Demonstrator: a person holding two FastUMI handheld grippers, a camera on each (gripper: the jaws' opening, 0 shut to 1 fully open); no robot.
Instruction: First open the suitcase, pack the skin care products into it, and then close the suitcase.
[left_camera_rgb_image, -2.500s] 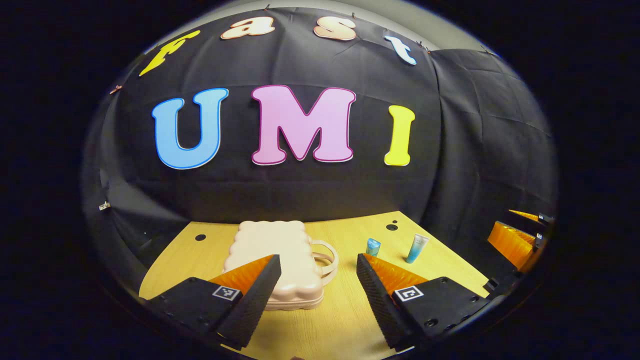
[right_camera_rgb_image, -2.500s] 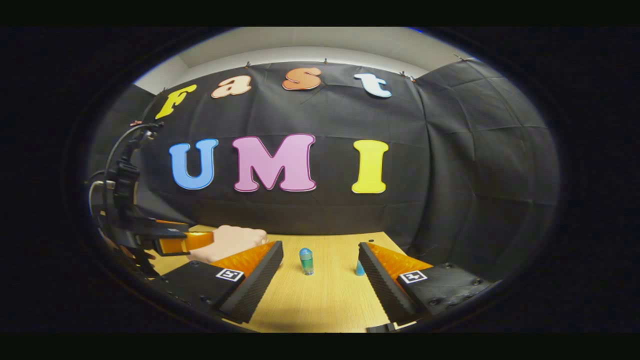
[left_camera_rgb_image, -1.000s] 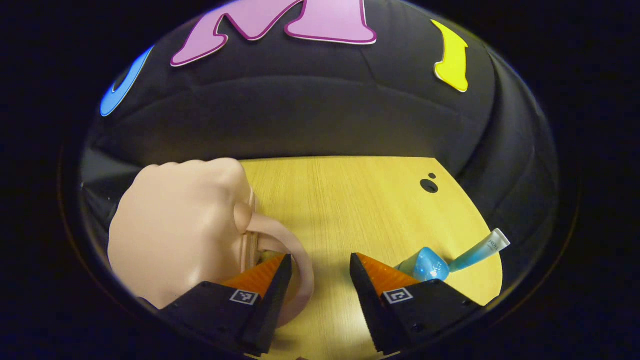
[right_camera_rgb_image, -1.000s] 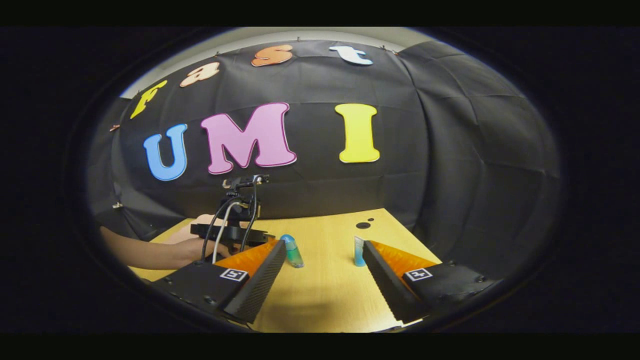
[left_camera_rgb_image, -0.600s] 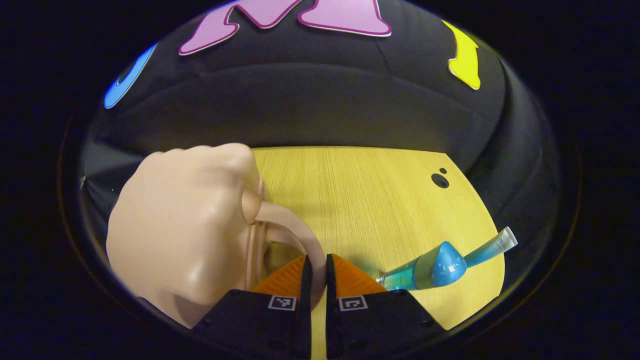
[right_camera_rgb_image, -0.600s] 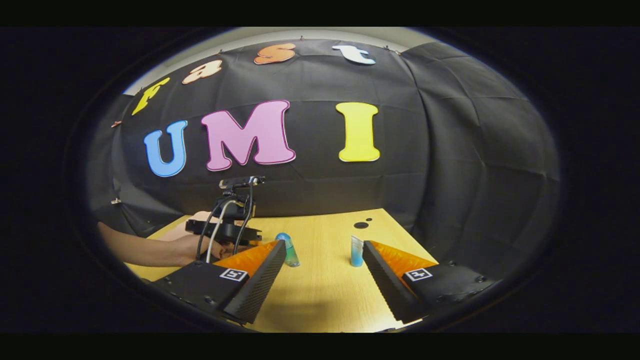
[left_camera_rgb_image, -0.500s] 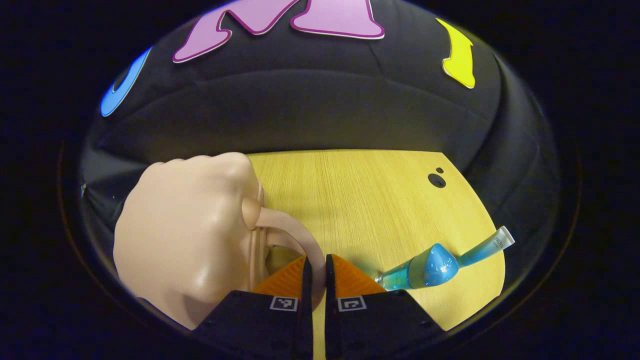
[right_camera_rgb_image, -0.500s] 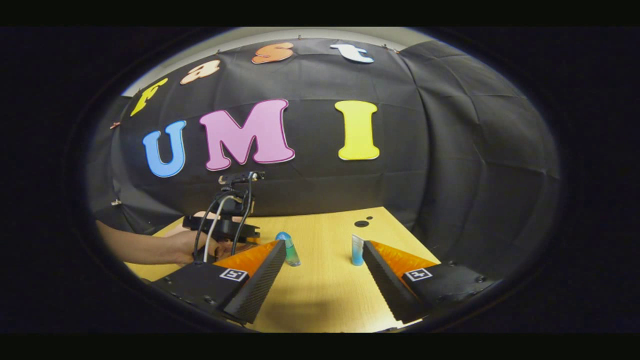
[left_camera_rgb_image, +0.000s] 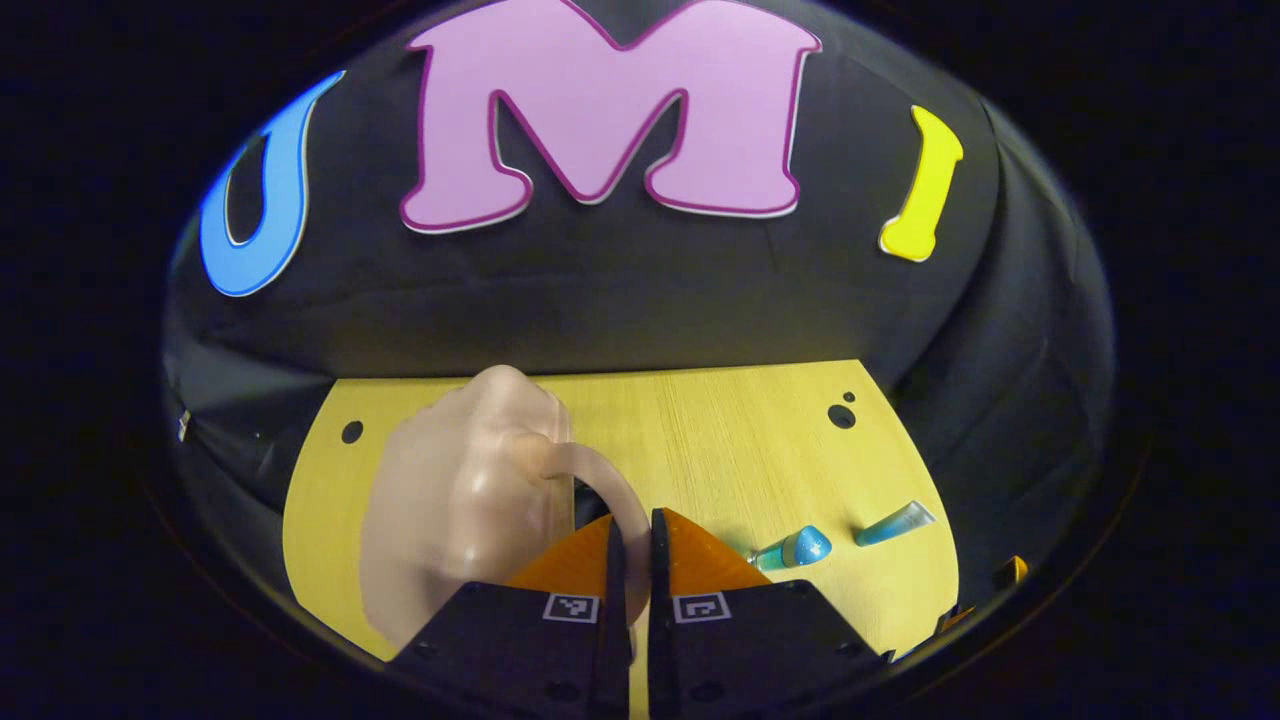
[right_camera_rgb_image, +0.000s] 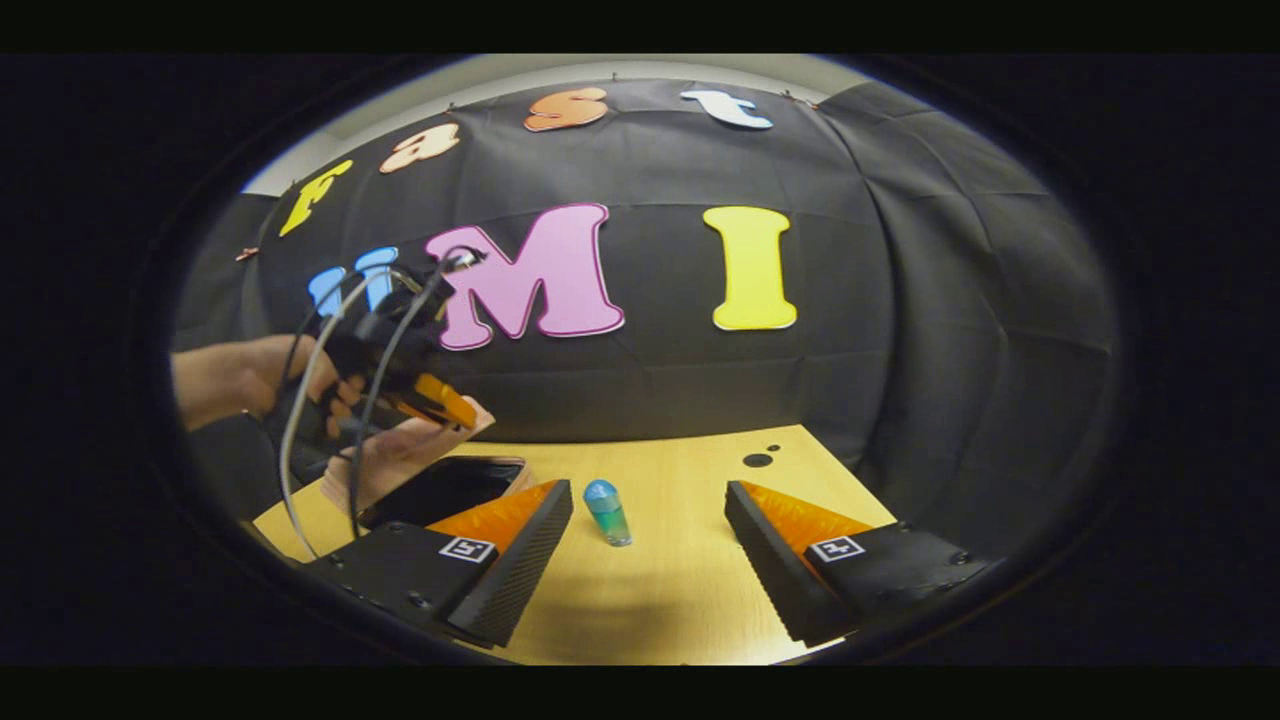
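The pale pink suitcase lid (left_camera_rgb_image: 450, 510) stands tilted up, and my left gripper (left_camera_rgb_image: 631, 520) is shut on its loop handle (left_camera_rgb_image: 605, 478). In the right gripper view, the left gripper (right_camera_rgb_image: 447, 407) and the hand holding it hold the lid (right_camera_rgb_image: 400, 458) above the table, baring the suitcase's dark inside (right_camera_rgb_image: 440, 488). A small blue-capped bottle (left_camera_rgb_image: 797, 548) and a blue tube (left_camera_rgb_image: 893, 523) lie to the right of the suitcase. My right gripper (right_camera_rgb_image: 650, 535) is open above the table, with the blue-capped bottle (right_camera_rgb_image: 607, 511) standing just beyond its fingers.
The yellow wooden table (left_camera_rgb_image: 720, 440) has small round holes (left_camera_rgb_image: 842, 416) near its back corners. The black cloth wall rises close behind it. Cables (right_camera_rgb_image: 330, 400) hang from the left gripper.
My left gripper closed on the suitcase handle, then rose and pulled back, swinging the lid up. The right gripper has stayed open and nearly still.
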